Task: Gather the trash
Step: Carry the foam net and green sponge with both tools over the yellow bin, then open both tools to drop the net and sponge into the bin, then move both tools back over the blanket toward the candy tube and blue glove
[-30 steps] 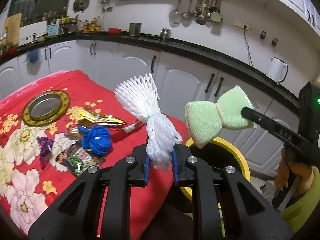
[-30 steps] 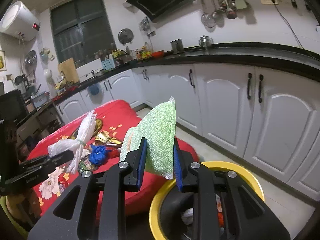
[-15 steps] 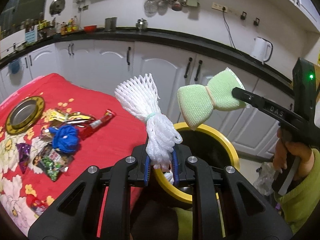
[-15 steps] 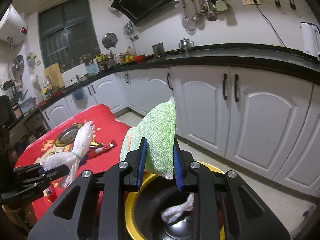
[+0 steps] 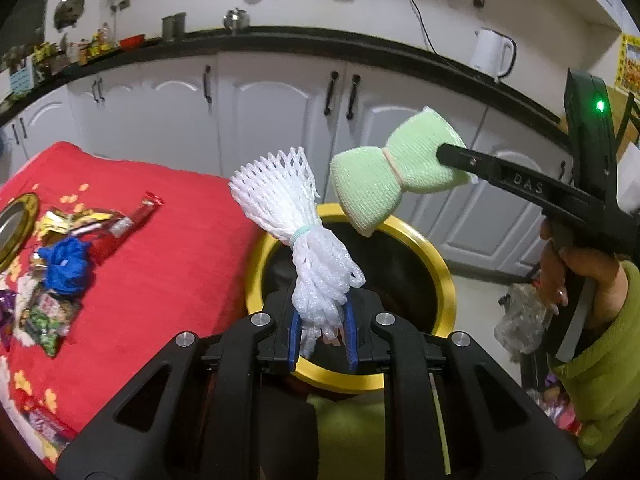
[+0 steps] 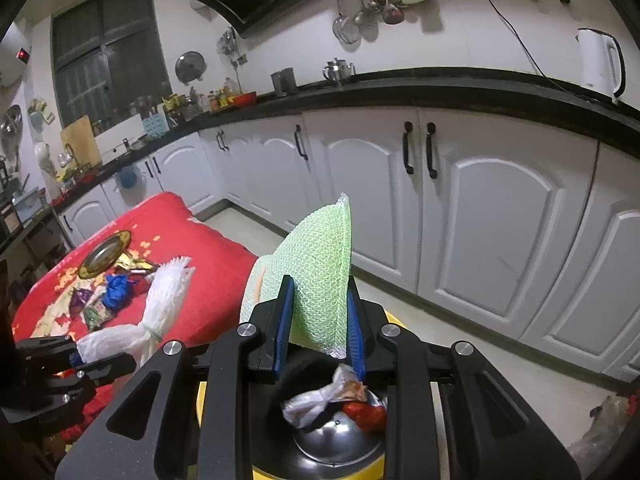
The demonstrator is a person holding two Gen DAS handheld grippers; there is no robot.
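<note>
Jaws, left gripper (image 5: pixel 321 334): pinching my white foam fruit net (image 5: pixel 304 236) above the yellow-rimmed black bin (image 5: pixel 434 268), lower centre, for dropping.
Jaws, right gripper (image 6: pixel 320 334): clamping the green mesh scrubber (image 6: pixel 316 276) likewise.

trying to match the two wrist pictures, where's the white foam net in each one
Left wrist: the white foam net stands at centre, pinched in the left gripper, above the bin.
Right wrist: it shows at lower left, beside the red cloth.
Shared landmark: the yellow-rimmed bin, at bottom centre in the right wrist view.
</note>
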